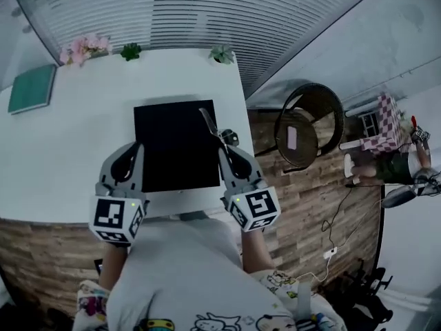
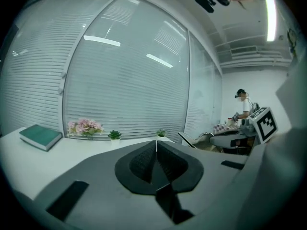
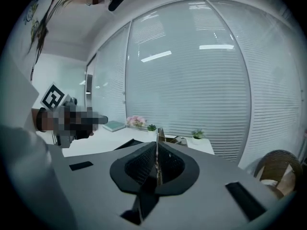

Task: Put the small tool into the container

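Note:
A thin metal tool (image 1: 210,124) sticks out forward from my right gripper (image 1: 224,150), which is shut on it over the right edge of the black mat (image 1: 172,143). In the right gripper view the tool (image 3: 159,137) shows as a narrow strip pinched between the closed jaws of the right gripper (image 3: 157,146). A small dark container (image 1: 230,138) sits just beyond the tool on the table, and the container (image 3: 176,140) also shows past the jaws. My left gripper (image 1: 136,147) hovers at the mat's left edge. The left gripper (image 2: 156,143) is shut with nothing in it.
The white table (image 1: 69,143) holds a green book (image 1: 31,88), pink flowers (image 1: 84,47) and two small plants (image 1: 131,50) (image 1: 222,54) along the window blinds. A wicker chair (image 1: 310,126) stands right of the table. A person (image 2: 243,107) is further off.

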Demonstrator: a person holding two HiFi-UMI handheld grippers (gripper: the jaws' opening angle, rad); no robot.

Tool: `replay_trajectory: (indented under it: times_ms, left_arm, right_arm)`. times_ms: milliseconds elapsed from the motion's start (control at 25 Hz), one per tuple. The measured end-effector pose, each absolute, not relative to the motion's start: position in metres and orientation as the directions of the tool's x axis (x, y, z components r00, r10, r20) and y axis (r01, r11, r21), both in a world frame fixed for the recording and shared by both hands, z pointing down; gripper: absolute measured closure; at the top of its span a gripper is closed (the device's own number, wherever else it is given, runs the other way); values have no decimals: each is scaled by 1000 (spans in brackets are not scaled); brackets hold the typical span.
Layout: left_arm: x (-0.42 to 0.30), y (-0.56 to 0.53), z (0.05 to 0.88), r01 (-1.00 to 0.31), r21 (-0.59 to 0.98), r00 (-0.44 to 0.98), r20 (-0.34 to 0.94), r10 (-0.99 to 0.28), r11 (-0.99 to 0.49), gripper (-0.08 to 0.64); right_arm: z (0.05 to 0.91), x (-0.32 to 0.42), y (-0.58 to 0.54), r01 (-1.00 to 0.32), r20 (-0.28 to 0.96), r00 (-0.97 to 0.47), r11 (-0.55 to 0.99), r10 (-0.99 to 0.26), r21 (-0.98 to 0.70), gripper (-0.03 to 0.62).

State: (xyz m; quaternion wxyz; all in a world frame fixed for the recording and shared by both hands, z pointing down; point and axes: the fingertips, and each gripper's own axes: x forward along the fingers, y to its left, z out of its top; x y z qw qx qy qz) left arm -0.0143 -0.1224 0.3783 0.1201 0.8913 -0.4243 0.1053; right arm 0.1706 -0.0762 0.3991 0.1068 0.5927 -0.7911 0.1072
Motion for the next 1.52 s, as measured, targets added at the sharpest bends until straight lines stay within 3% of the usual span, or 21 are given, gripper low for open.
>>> replay_trajectory:
  times_ms: [320,600,1520]
  left_arm:
    - [-35,-105,382,-904,123,428,281,-859,-410,554]
    - [-49,-87,383,-941,124,339,282,-898,-316,554]
    - [-70,-95,396,-928,115,372,317,-873,-354,554]
  right_arm:
    - [401,150,-99,-860,290,-498,508,-817,-44,586]
    - [400,142,-99,-807,297,-574,590,-763,-42,586]
    - [412,99,-90,-756,370,-625,651,-687,-69,586]
